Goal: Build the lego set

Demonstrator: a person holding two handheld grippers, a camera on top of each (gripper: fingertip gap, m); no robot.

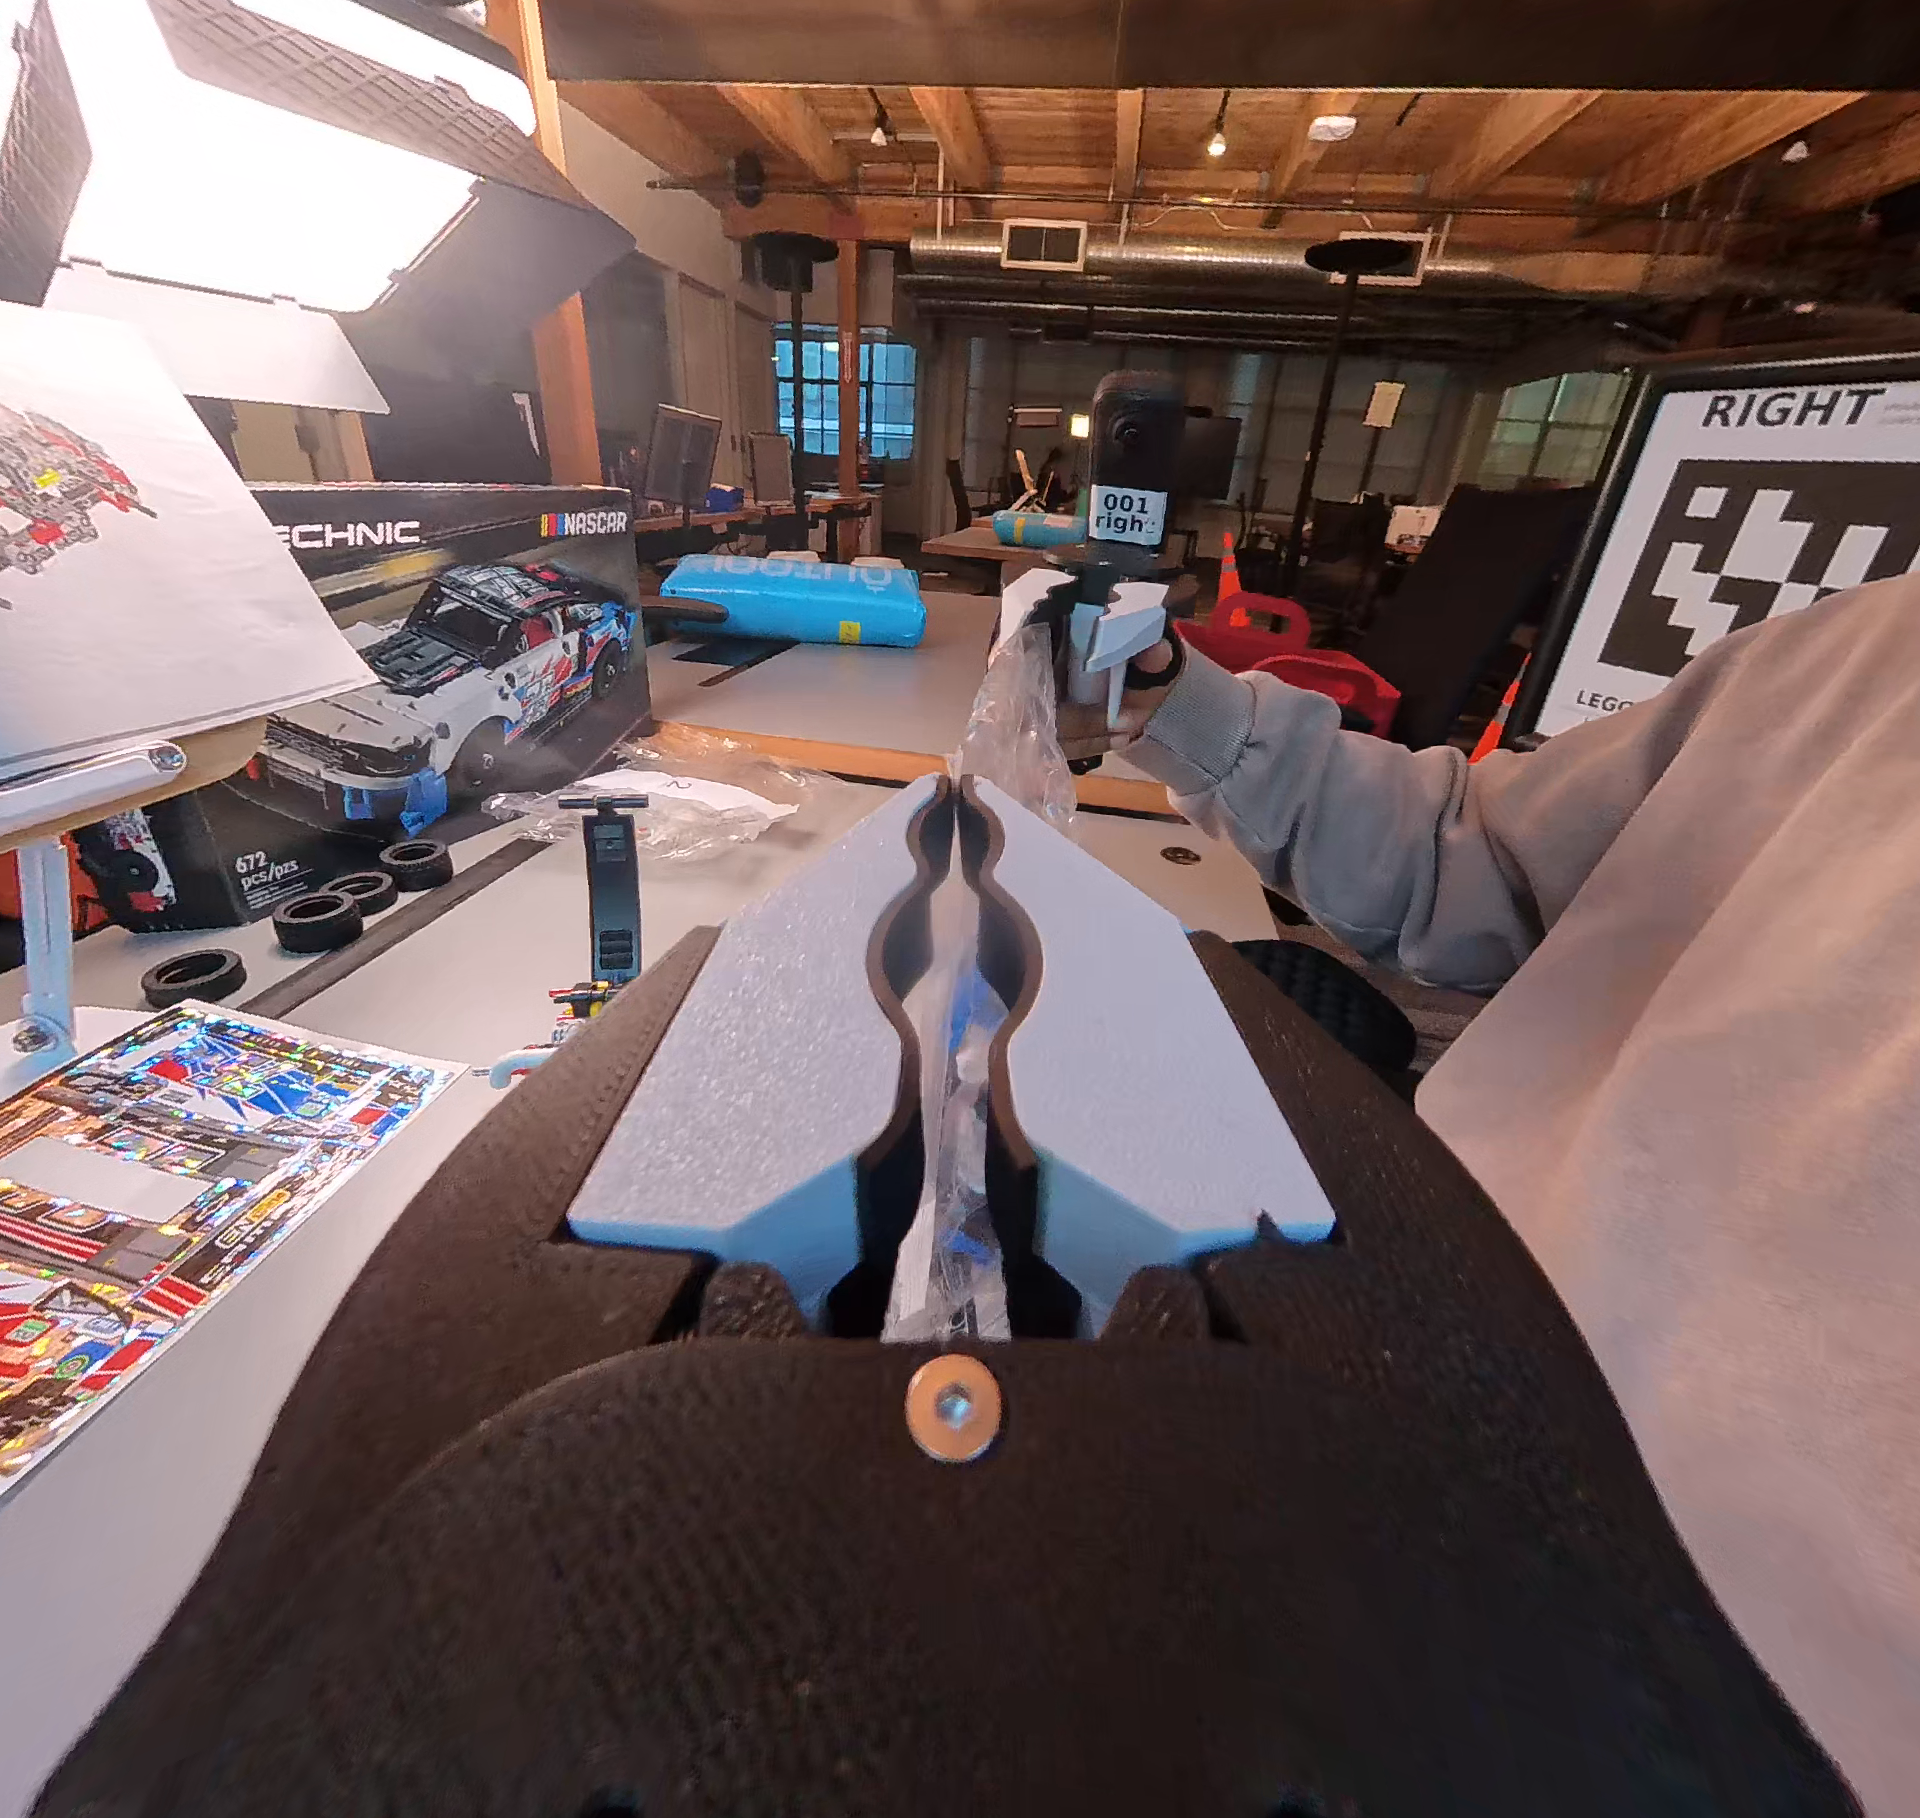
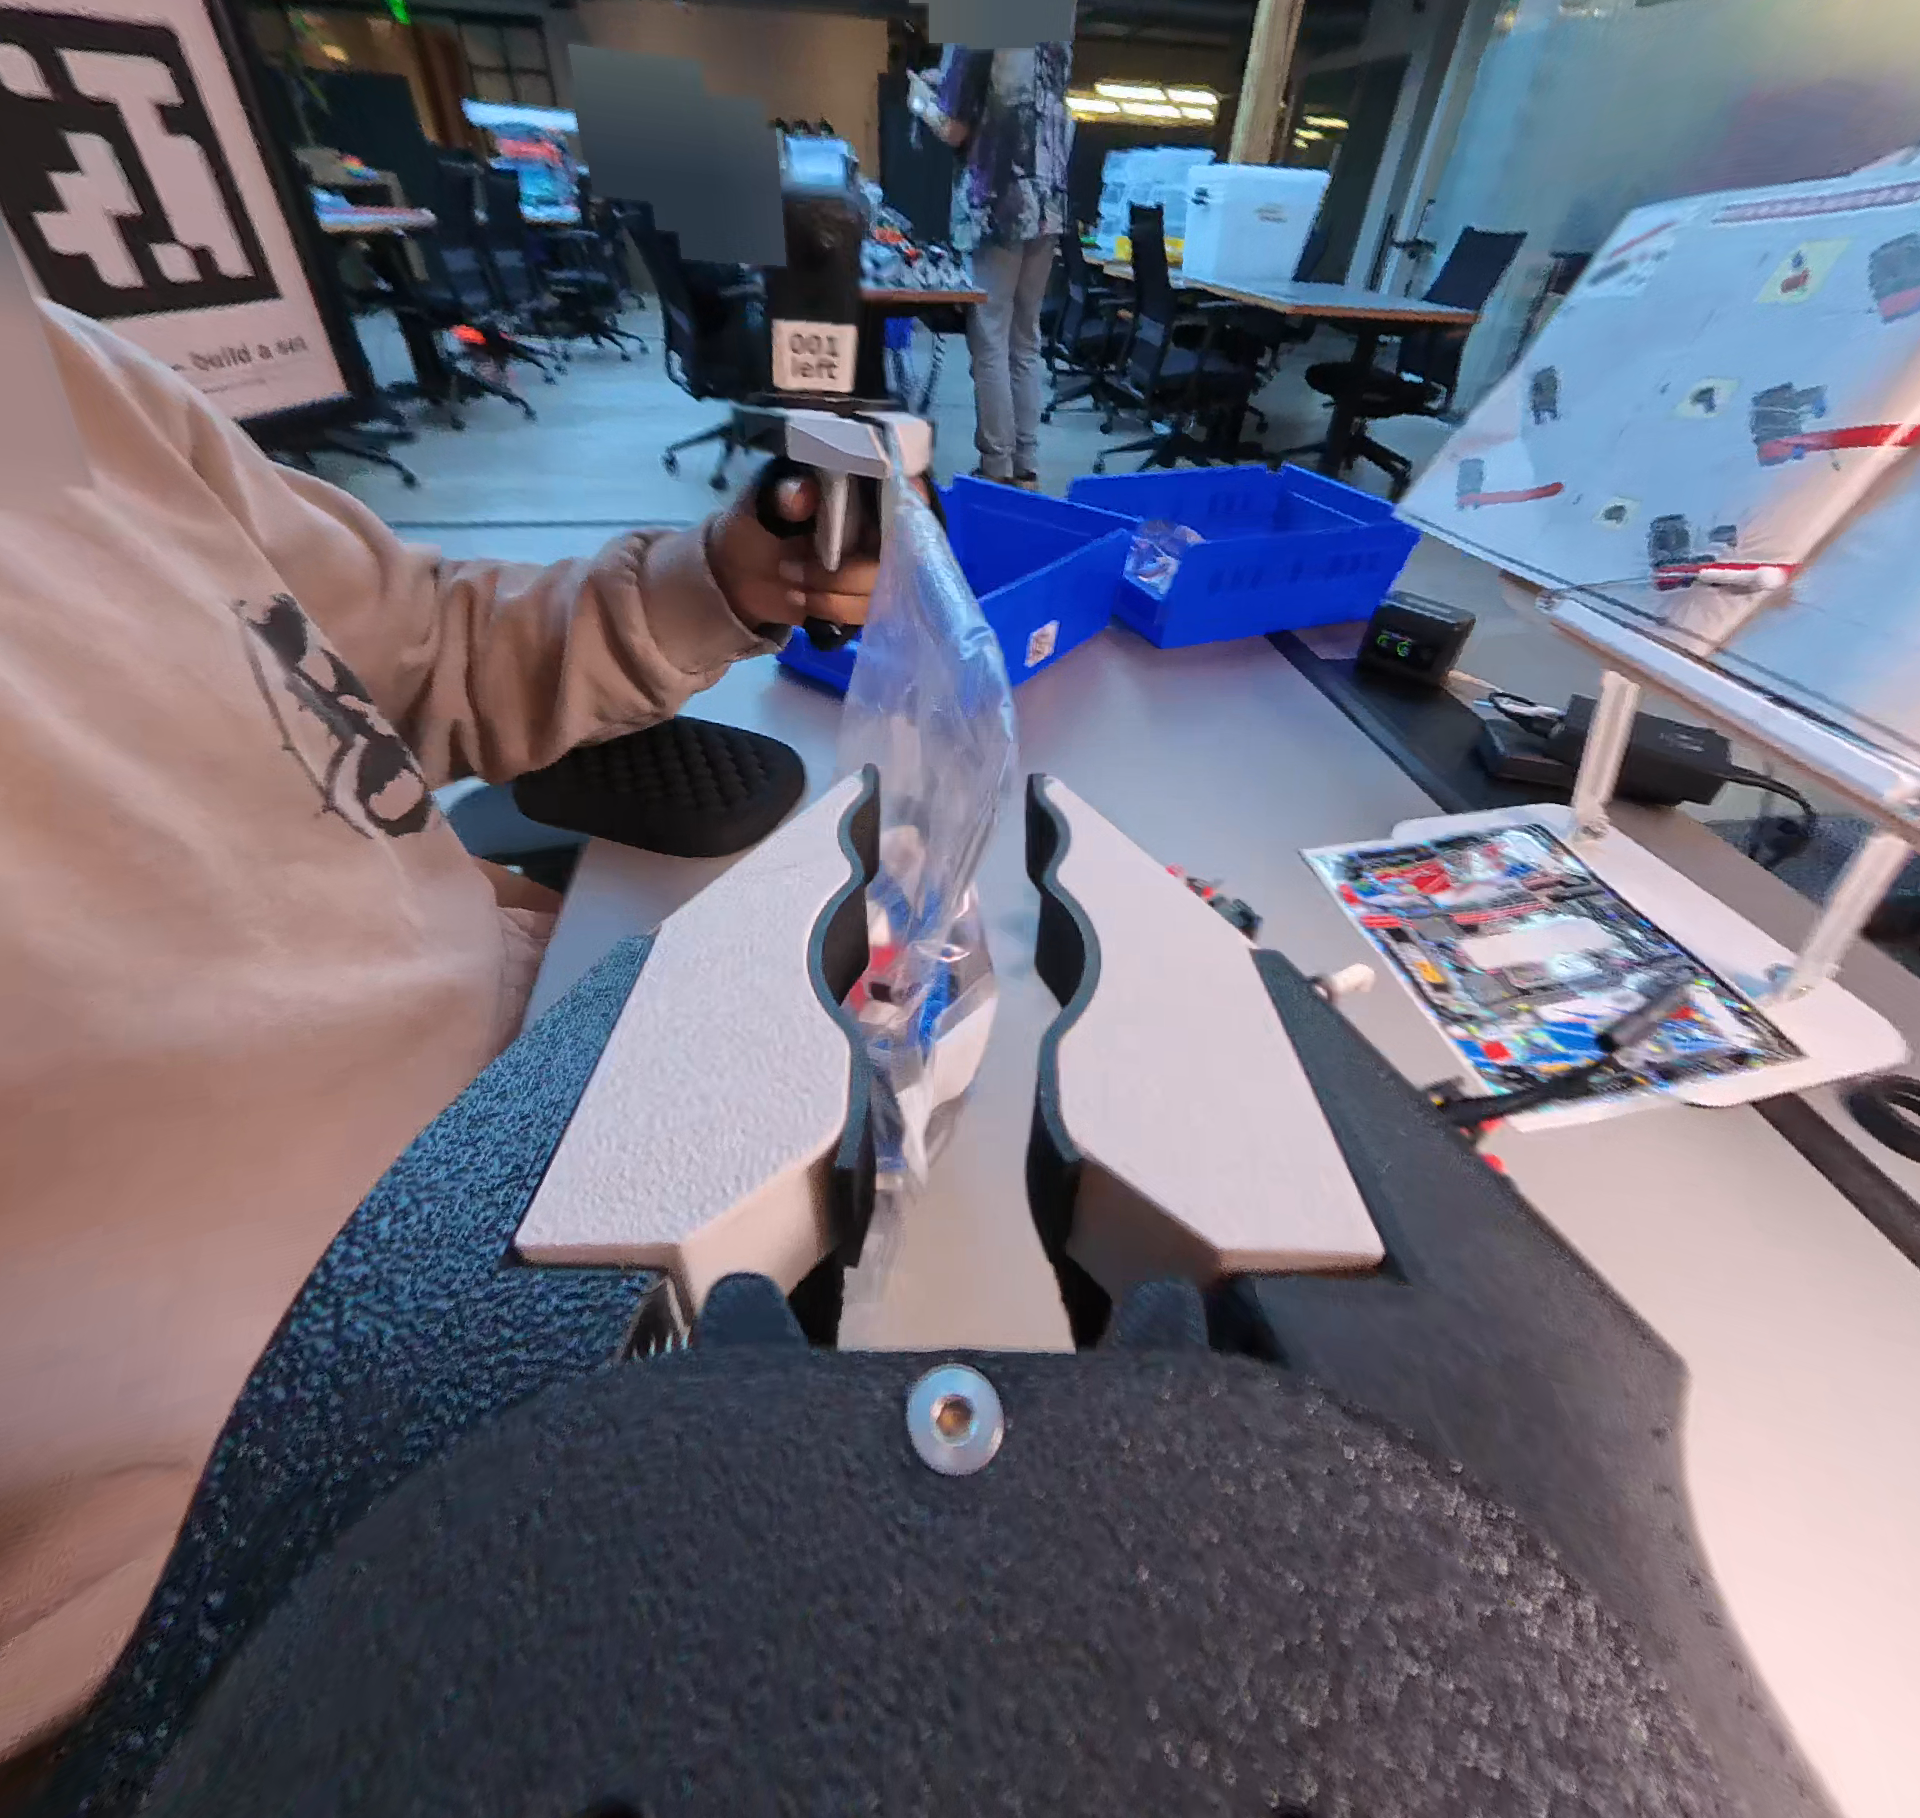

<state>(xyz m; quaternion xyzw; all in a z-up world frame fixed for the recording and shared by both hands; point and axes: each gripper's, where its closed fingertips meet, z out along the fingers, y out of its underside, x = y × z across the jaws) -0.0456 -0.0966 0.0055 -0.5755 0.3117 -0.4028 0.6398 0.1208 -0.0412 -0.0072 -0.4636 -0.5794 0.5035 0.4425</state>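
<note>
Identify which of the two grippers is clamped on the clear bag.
The left gripper: its jaws are shut on the clear bag; the right gripper's jaws stand open around it.

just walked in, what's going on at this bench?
A person is working a clear plastic bag of lego parts with two handheld grippers. The left gripper is shut on one end of the bag; the right gripper is open around the other end. The bag is not yet opened. Loose tyres and a sticker sheet wait on the table.

We log writing, not copied: black set box (image 1: 447, 646) left of left gripper (image 1: 954, 787); marker sign (image 1: 1766, 563) right; white label (image 1: 1124, 516) ahead.
</note>
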